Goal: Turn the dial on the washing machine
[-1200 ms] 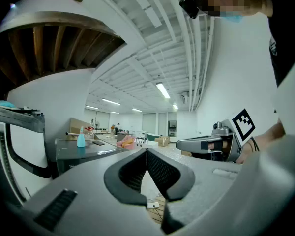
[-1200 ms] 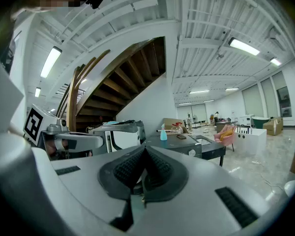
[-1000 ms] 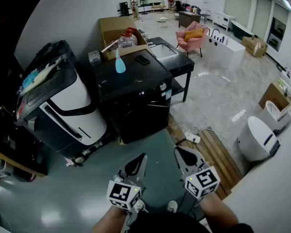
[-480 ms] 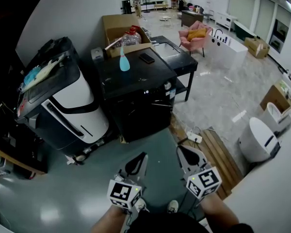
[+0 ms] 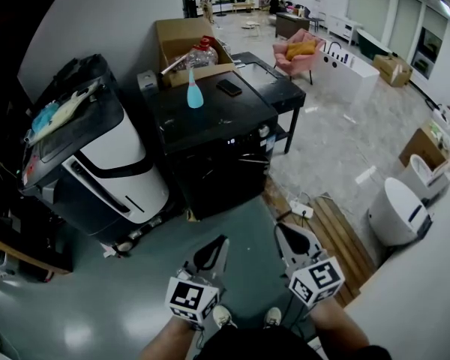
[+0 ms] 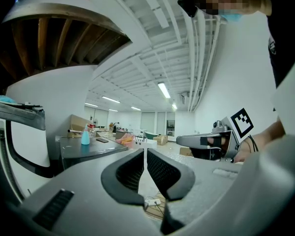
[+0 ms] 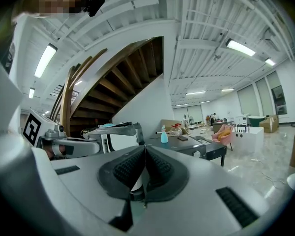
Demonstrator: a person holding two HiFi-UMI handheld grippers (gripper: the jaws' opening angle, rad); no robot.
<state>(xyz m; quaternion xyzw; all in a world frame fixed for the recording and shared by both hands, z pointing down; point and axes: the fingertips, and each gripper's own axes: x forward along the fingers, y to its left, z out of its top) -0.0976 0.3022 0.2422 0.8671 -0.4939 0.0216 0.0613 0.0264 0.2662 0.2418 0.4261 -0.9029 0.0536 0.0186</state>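
The black washing machine [image 5: 217, 152] stands in the middle of the head view, its small round dial [image 5: 263, 132] at the front's upper right. A blue spray bottle [image 5: 195, 93] and a dark phone [image 5: 229, 88] rest on its top. My left gripper [image 5: 221, 241] and right gripper [image 5: 280, 231] hover low over the green floor, well short of the machine, both shut and empty. The right gripper view shows its closed jaws [image 7: 145, 149] with the machine [image 7: 184, 144] and dial [image 7: 203, 154] far ahead. The left gripper [image 6: 145, 152] points past the machine's top [image 6: 91, 148].
A white and black appliance [image 5: 97, 160] stands left of the machine. Behind it sit a cardboard box [image 5: 181, 45] and a black table [image 5: 277, 85]. A power strip [image 5: 300, 211] and wooden board [image 5: 337, 235] lie on the floor at the right, near a white bin [image 5: 396, 212].
The view has shifted a little, so the machine sits slightly higher and to the right. Both of the person's shoes now show at the bottom. The grippers have barely moved and stay shut.
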